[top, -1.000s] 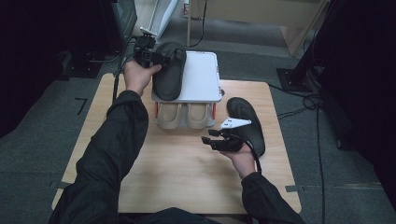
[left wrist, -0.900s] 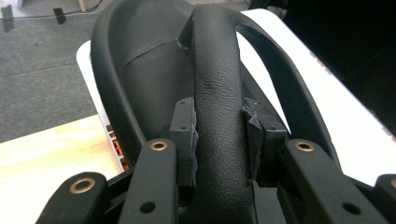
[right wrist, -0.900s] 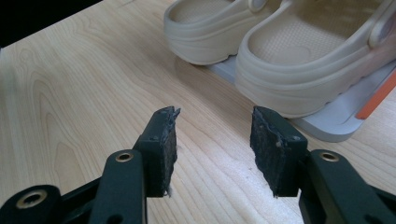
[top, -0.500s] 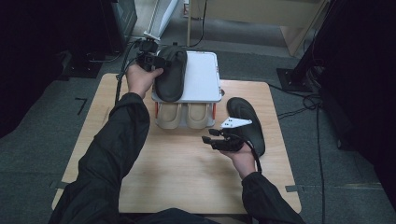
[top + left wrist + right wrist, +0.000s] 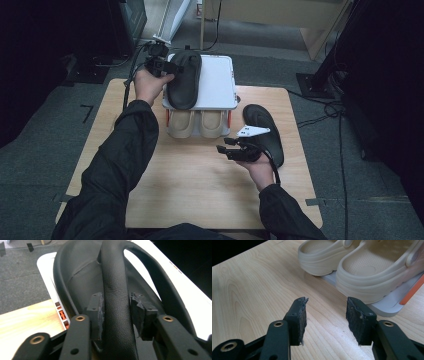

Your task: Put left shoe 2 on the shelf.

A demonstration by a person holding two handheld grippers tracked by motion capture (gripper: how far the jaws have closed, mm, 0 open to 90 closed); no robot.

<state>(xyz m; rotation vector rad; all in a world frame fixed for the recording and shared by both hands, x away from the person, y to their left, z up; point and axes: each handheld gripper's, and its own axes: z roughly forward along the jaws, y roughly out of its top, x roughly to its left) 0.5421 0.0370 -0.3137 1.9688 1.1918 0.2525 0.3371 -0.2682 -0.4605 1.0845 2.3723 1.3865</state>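
My left tongs (image 5: 117, 322) clamp a black clog's strap (image 5: 115, 285), setting it on the white rack (image 5: 216, 82). Next: let go. Right tongs (image 5: 325, 317) gape, empty, beige clogs (image 5: 372, 272) just ahead.

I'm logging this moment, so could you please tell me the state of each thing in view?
Left tongs: shut on the black shoe's strap.
Right tongs: open, empty, above the table.
Black shoe: on the white rack's top.
Other black shoe: lying on the table.
Beige clogs: on the rack's lower shelf.
White rack: upright.
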